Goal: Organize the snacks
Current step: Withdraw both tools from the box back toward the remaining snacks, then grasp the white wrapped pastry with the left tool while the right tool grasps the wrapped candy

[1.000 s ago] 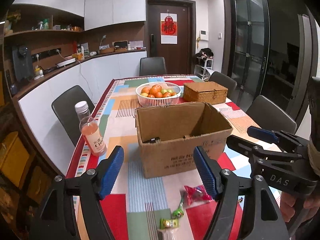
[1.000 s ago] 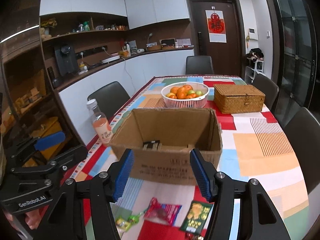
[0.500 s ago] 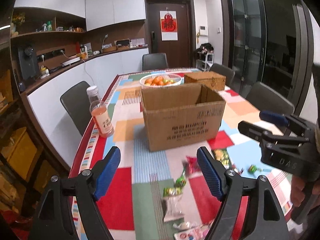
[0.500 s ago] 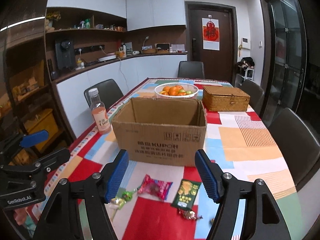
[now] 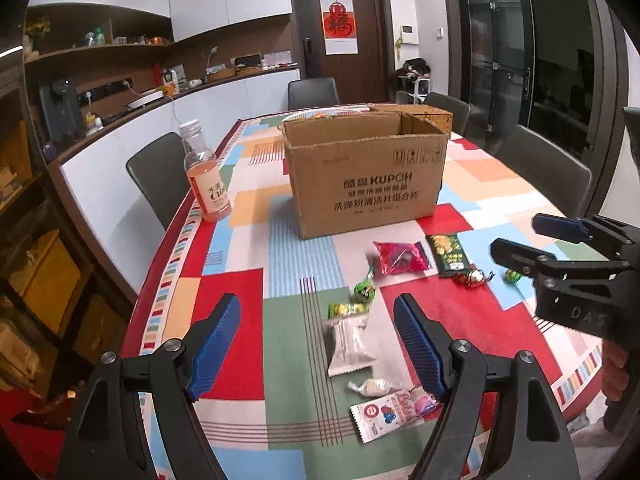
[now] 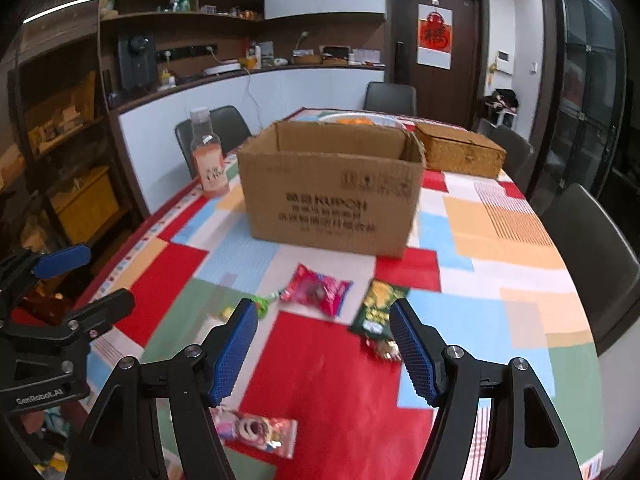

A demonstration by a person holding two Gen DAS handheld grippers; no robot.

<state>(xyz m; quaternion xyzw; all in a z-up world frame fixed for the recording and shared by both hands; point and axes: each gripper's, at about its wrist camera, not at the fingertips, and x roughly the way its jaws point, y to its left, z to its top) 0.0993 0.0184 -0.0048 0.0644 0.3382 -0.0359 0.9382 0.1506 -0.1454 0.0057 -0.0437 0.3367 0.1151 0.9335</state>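
An open cardboard box [image 5: 364, 172] stands mid-table; it also shows in the right wrist view [image 6: 332, 192]. Loose snacks lie in front of it: a pink packet [image 5: 401, 257] [image 6: 318, 288], a dark green packet [image 5: 450, 255] [image 6: 378, 308], small green candies [image 5: 363, 290], a white packet [image 5: 350, 344], and a pink-and-white packet [image 5: 394, 408] [image 6: 260, 428] near the front edge. My left gripper [image 5: 318, 344] is open and empty above the white packet. My right gripper [image 6: 324, 352] is open and empty, above the red patch near the snacks.
A bottle of pink drink [image 5: 206, 178] stands left of the box. A wicker box [image 6: 460, 152] and a basket of oranges [image 6: 356, 121] sit behind it. Chairs ring the table [image 5: 236, 360]. Shelves and a counter line the left wall.
Both grippers have pulled back and dropped lower from over the box, so the box's inside is out of sight and the snacks in front have come into view. Both stay open.
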